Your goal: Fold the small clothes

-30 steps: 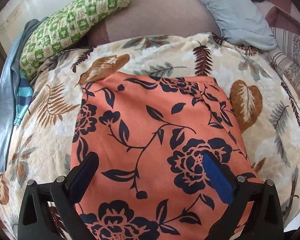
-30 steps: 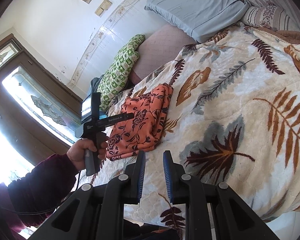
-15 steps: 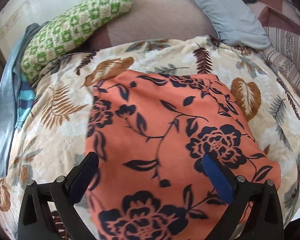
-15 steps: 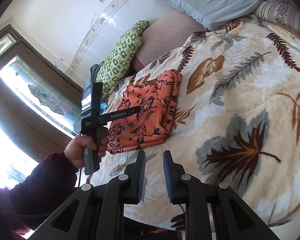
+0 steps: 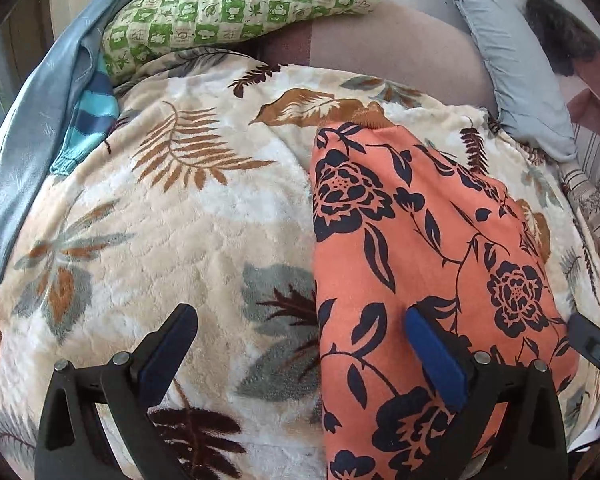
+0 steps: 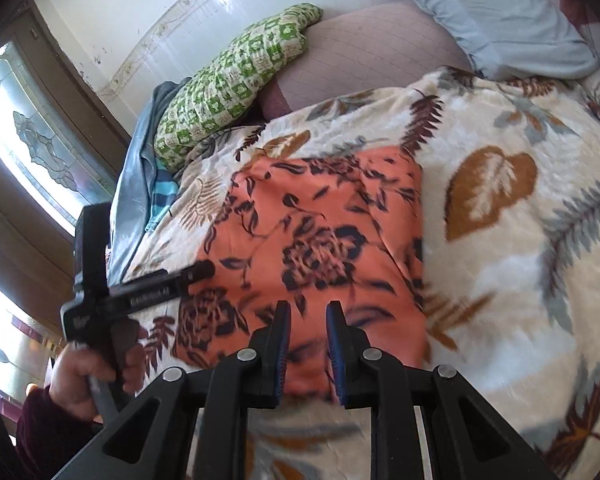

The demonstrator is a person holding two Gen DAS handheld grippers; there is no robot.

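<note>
A folded orange garment with dark blue flowers (image 5: 432, 248) lies flat on the leaf-print blanket (image 5: 172, 232); it also shows in the right wrist view (image 6: 324, 240). My left gripper (image 5: 300, 344) is open and empty, above the garment's left edge, its right finger over the cloth. It shows in the right wrist view (image 6: 148, 288), held by a hand. My right gripper (image 6: 307, 316) hovers at the garment's near edge, jaws a narrow gap apart, holding nothing.
A green checked pillow (image 5: 236, 4), a grey-blue cloth (image 5: 40, 96) with a striped piece (image 5: 92, 116), a mauve cushion (image 5: 388, 48) and a pale blue pillow (image 5: 512, 64) lie at the bed's far side. A glazed door (image 6: 32, 128) stands left.
My left gripper has swung left, so the garment now lies to its right. My right gripper has moved in close to the garment's near edge.
</note>
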